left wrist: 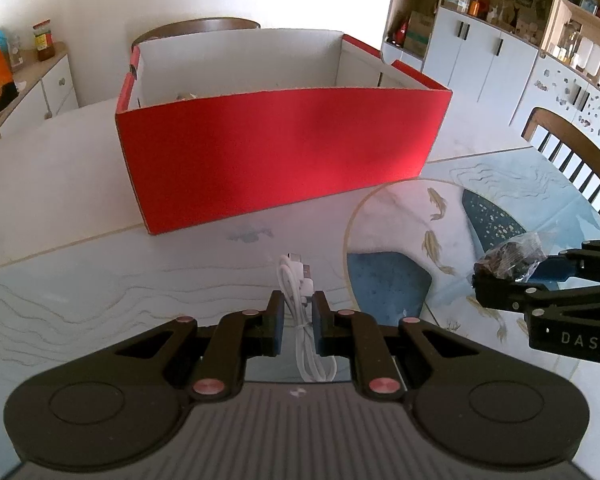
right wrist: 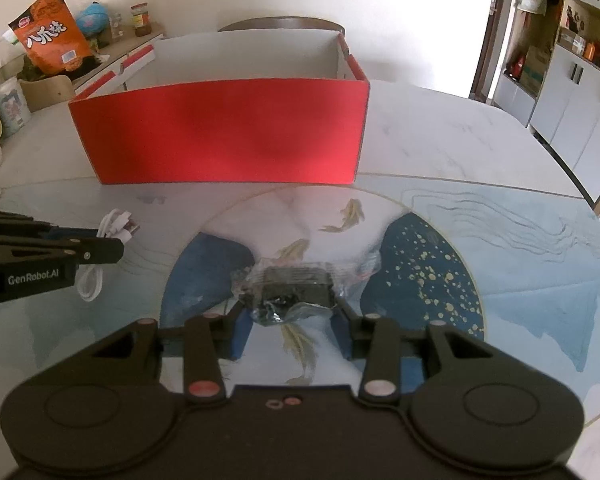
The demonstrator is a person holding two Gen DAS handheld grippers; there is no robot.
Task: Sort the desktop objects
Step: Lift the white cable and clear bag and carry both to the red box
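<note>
A coiled white USB cable lies between the fingers of my left gripper, which is closed on it just above the table. It also shows in the right wrist view. My right gripper is shut on a dark snack in clear wrapping, held above the table; it also shows in the left wrist view. A red cardboard box, open at the top, stands ahead of both grippers, also in the right wrist view.
The table top is marbled with a round blue fish-pattern glass inset. Chairs stand at the far side and the right. A side counter with an orange bag and jars is at the left.
</note>
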